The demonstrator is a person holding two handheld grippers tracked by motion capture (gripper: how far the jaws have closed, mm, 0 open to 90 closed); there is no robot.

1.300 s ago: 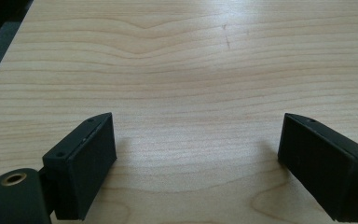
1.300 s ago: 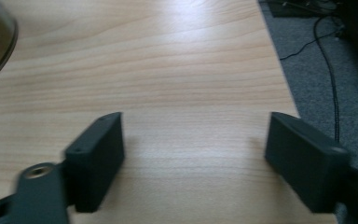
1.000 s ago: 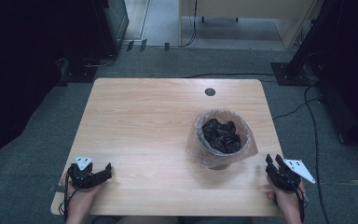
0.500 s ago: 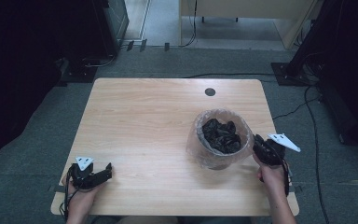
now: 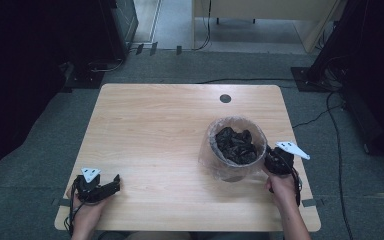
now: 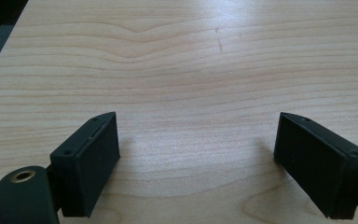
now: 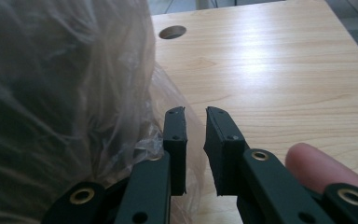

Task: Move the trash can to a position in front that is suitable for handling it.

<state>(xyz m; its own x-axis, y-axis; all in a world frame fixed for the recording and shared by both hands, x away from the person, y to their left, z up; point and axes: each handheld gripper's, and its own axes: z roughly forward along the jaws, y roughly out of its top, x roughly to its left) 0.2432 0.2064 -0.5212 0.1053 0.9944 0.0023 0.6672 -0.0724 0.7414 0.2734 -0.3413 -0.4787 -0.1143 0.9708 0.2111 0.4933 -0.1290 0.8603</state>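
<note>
Since a second earlier, the right gripper had moved from the table's near right corner in toward the bin, and now sat just beside the bin's right side. The left gripper had stayed put, well away from the bin, near the table's near left corner.

The right hand reached forward from the near edge, its gripper angled toward the bin. The left hand rested low at the table edge with its gripper lying on the wood.

The right jaws were nearly closed, a narrow gap between them, grasping nothing; the bin's clear plastic liner bulged against the left jaw. The left jaws were spread wide over bare table. The bin stood on the right half of the table, full of dark stuff.
</note>
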